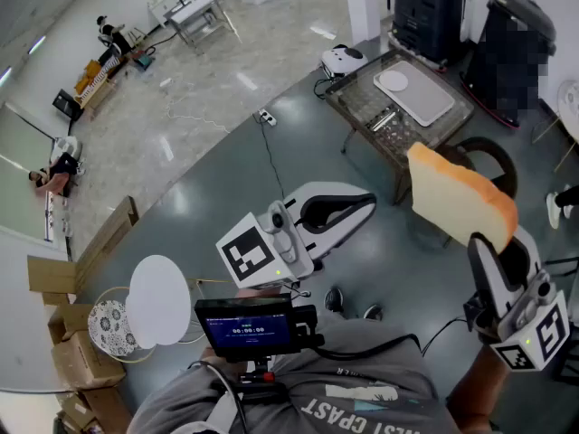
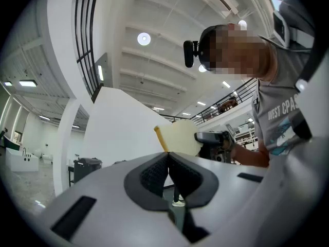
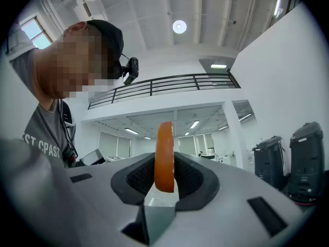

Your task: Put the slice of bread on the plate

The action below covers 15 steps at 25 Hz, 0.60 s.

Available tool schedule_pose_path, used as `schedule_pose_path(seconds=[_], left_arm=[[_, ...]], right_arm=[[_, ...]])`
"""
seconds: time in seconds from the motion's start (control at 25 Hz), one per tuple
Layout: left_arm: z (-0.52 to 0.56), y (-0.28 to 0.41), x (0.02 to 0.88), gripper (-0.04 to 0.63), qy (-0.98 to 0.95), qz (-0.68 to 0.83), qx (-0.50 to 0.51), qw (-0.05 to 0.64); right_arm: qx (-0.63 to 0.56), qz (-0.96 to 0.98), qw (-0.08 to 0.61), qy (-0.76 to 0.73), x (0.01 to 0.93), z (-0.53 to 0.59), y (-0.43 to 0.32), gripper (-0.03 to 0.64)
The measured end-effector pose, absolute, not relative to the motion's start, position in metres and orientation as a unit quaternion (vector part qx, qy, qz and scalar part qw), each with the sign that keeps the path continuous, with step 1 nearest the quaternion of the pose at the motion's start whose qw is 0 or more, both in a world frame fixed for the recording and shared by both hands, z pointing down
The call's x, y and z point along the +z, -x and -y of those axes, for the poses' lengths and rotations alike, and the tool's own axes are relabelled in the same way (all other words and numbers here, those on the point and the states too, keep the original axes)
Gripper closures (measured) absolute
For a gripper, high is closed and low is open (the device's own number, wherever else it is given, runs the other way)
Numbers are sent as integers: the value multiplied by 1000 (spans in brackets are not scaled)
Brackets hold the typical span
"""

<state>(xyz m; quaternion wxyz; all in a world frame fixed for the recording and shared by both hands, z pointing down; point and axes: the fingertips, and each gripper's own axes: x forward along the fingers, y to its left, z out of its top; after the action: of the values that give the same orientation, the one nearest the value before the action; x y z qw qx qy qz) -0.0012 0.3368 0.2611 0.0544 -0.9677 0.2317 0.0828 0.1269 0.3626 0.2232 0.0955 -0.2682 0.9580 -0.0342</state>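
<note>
My right gripper (image 1: 486, 247) is shut on a slice of bread (image 1: 457, 195) with pale crumb and an orange-brown crust. It holds the slice up in the air at the right of the head view. In the right gripper view the crust edge (image 3: 164, 156) stands upright between the pads. A small white plate (image 1: 393, 80) lies on a grey tray (image 1: 427, 98) on the table beyond the slice. My left gripper (image 1: 366, 202) hangs mid-view, shut on nothing, its pads (image 2: 154, 174) meeting. The left gripper view also catches the bread (image 2: 181, 138) and my right gripper (image 2: 213, 140).
The tray rests on a dark glass-topped table (image 1: 380, 120). Black bins (image 1: 432, 7) stand behind it, and a white round stool (image 1: 160, 301) stands on the grey floor at the lower left. Cardboard boxes (image 1: 77, 351) lie by the left edge. A small screen (image 1: 244, 324) is at my chest.
</note>
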Motion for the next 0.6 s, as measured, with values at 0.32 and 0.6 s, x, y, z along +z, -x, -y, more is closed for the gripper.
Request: schedule_pose_path(seconds=[0.32,0.6], left_arm=[[-333,6,259,586,969,-228,86,51],[-335,11,262,586,970,-222,86,50]], right_arm=[[-40,-956,102,271,221,-360,-122,526],[-57,-956,111,267,222,-362,-114,526]])
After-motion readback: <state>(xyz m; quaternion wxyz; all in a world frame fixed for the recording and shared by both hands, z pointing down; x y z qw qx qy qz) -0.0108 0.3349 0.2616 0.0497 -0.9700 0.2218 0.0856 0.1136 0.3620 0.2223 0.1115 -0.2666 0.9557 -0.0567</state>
